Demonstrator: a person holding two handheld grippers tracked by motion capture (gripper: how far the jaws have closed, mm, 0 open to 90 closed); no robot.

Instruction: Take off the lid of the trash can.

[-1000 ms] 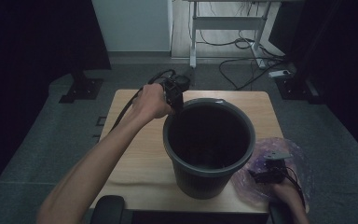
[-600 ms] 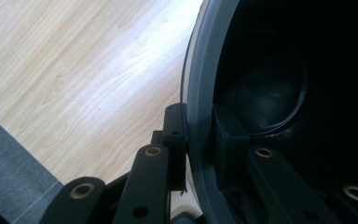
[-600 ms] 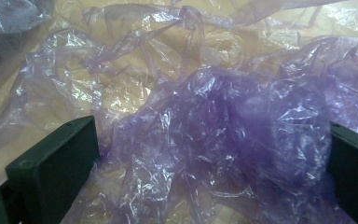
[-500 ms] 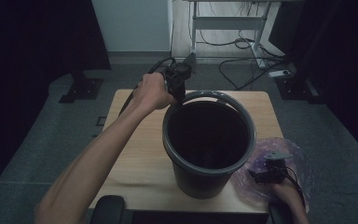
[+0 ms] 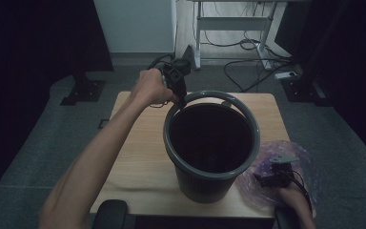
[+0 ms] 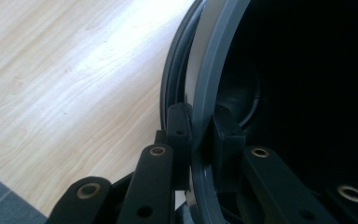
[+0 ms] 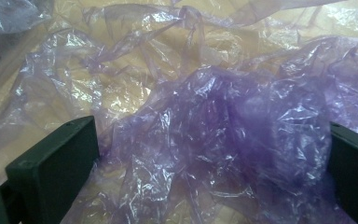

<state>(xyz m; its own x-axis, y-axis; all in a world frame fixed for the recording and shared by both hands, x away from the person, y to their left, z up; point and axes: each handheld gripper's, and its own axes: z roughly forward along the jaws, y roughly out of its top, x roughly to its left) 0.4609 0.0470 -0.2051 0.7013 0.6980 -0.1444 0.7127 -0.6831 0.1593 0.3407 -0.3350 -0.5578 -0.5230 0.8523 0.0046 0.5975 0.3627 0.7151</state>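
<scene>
A dark grey round plastic bin (image 5: 212, 148) stands upright at the middle of the light wooden table (image 5: 138, 157). The left gripper (image 5: 180, 91) is at the bin's far-left edge, jaws clamped on its loose grey rim ring (image 6: 204, 93), one pad outside and one inside. The ring appears lifted slightly off the bin on that side. The right gripper (image 5: 267, 179) rests at the near right over a crumpled translucent purple plastic bag (image 7: 223, 135), jaws spread wide with film bunched between them, not pinched. Judgement: the ring-removal step is in hand. Next, lift the ring clear and set it aside, then close on the bag.
</scene>
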